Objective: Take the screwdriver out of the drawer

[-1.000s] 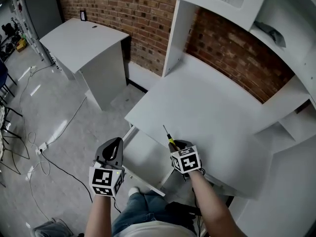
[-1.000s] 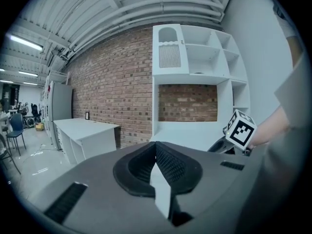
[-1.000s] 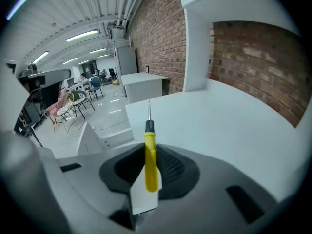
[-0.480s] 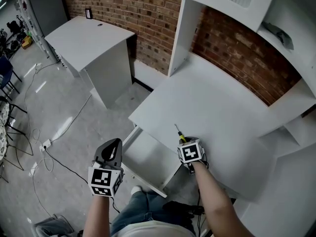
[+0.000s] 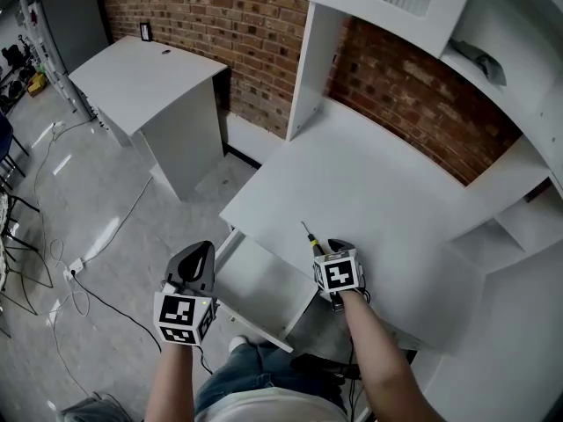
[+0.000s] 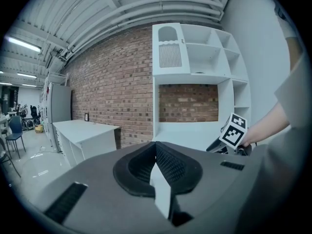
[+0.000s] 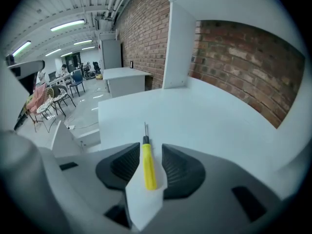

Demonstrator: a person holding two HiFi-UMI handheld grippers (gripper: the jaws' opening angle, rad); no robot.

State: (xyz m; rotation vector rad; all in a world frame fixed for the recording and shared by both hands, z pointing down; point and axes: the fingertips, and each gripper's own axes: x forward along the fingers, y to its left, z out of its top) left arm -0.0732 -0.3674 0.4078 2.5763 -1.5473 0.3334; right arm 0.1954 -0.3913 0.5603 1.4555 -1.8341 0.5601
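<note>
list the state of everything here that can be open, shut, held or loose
white drawer: pulled open below the white desk.
yellow-handled screwdriver: out of the drawer, lying loose on the desk between the right gripper's pads.
right gripper: open, jaws have just been opening, pads clear of the screwdriver.
left gripper: shut, empty.

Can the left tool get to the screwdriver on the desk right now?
Probably not yet. The screwdriver lies between the right tool's jaws, which have just been opening, so that tool covers it; the left tool is shut and off beside the drawer.
</note>
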